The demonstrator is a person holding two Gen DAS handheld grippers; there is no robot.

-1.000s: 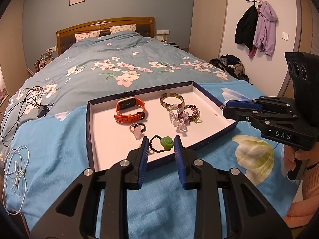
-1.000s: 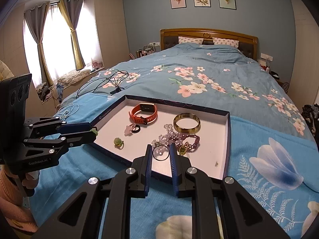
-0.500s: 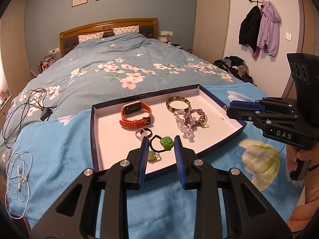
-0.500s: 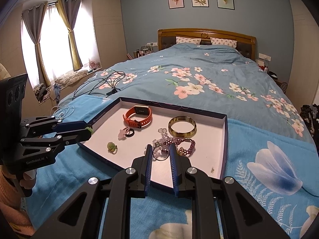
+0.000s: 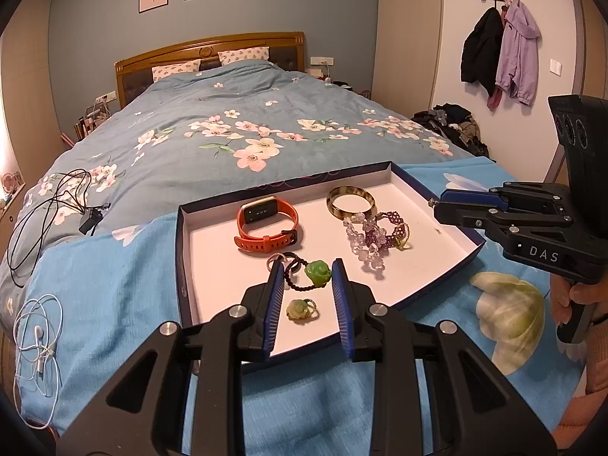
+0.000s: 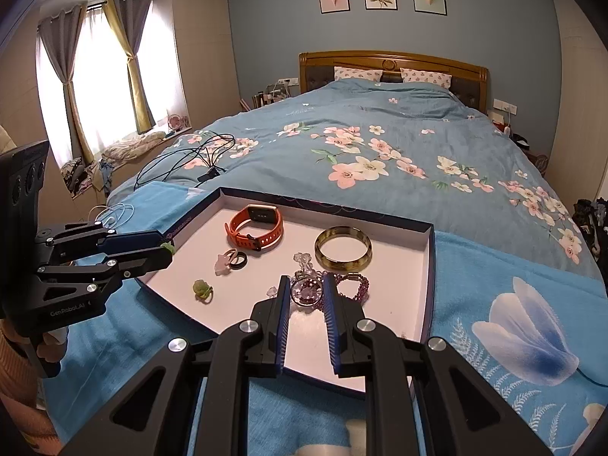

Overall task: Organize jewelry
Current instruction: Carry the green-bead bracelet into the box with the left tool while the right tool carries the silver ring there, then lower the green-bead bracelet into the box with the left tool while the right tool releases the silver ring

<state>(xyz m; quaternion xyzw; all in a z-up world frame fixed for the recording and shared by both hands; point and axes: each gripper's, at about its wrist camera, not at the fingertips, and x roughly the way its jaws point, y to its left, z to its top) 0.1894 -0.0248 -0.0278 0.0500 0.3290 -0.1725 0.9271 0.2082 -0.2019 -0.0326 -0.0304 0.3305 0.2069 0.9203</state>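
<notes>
Left gripper [image 5: 308,279] holds the green-bead bracelet [image 5: 309,274], right gripper [image 6: 307,291] a ring [image 6: 306,292]; set both gently inside the tray [image 6: 428,266].

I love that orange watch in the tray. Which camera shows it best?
The left wrist view. There the orange watch shows its dark screen and the whole strap loop, unobstructed, in the tray. In the right wrist view it lies further off, its screen seen at a slant, though nothing hides it.
</notes>
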